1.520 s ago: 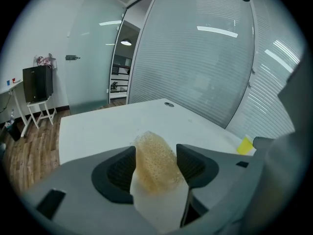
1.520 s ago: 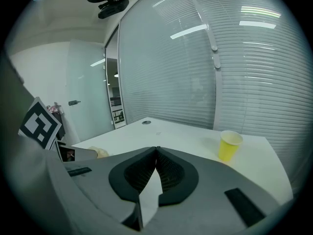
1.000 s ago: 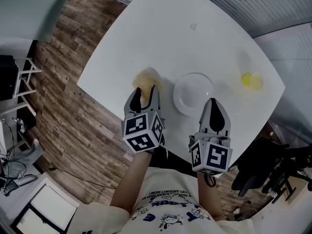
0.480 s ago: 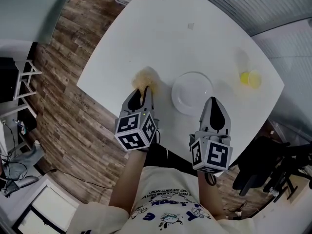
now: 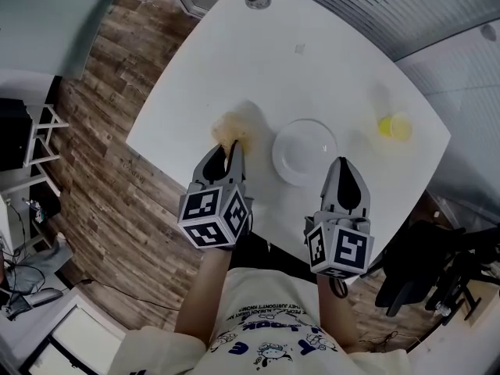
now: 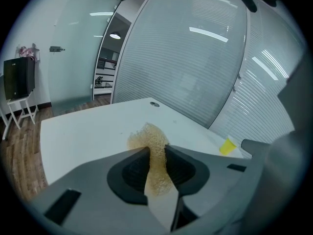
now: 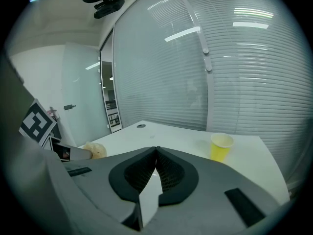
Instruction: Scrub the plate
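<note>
A tan mesh scrubbing sponge (image 5: 237, 127) lies on the white table (image 5: 312, 61), left of a white round plate (image 5: 305, 151). My left gripper (image 5: 227, 148) has its jaws closing on the near end of the sponge (image 6: 153, 146), whose mesh is pinched thin between the pads. My right gripper (image 5: 344, 166) hovers at the plate's near right rim, shut, with nothing between its jaws (image 7: 156, 152). Neither gripper view shows the plate.
A yellow paper cup (image 5: 393, 126) stands at the table's right corner, also in the right gripper view (image 7: 220, 147). A round cable grommet (image 5: 257, 0) sits at the far edge. Wood floor lies to the left, and a black chair (image 5: 418, 272) stands at the lower right.
My left gripper's jaws stood wide around the sponge a second ago and have come together on it; the gripper rolled slightly left. The right gripper and the plate stay put.
</note>
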`<act>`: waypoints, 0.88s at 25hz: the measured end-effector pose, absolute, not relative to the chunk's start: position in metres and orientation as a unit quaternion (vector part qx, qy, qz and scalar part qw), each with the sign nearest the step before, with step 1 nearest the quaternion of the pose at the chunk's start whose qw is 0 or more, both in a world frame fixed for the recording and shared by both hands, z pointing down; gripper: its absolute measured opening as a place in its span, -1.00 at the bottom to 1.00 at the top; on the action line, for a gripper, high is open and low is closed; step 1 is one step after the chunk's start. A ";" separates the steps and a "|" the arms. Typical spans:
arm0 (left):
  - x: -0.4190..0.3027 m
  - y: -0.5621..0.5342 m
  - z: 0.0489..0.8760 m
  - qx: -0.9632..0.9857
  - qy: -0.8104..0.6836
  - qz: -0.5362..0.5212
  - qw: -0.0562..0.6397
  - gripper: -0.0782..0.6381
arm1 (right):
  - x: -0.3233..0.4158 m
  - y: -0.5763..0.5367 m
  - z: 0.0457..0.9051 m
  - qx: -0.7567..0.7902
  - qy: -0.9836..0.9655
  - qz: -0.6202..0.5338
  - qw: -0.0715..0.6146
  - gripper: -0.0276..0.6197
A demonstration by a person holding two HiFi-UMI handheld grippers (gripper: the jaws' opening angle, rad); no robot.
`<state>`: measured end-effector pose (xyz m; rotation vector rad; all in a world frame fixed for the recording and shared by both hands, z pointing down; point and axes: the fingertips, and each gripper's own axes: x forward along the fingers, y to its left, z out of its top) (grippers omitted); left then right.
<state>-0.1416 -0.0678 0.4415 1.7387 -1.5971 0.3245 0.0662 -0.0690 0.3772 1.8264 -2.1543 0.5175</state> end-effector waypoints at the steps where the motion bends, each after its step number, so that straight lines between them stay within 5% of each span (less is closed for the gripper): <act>1: -0.141 -0.069 0.437 0.681 -0.622 0.124 0.367 -0.47 | 0.067 -0.068 0.376 0.632 -0.743 0.178 0.133 -0.85; 22: -0.083 -0.076 0.408 0.758 -0.533 0.146 0.346 -0.47 | 0.090 -0.055 0.425 0.608 -0.720 0.301 0.145 -0.85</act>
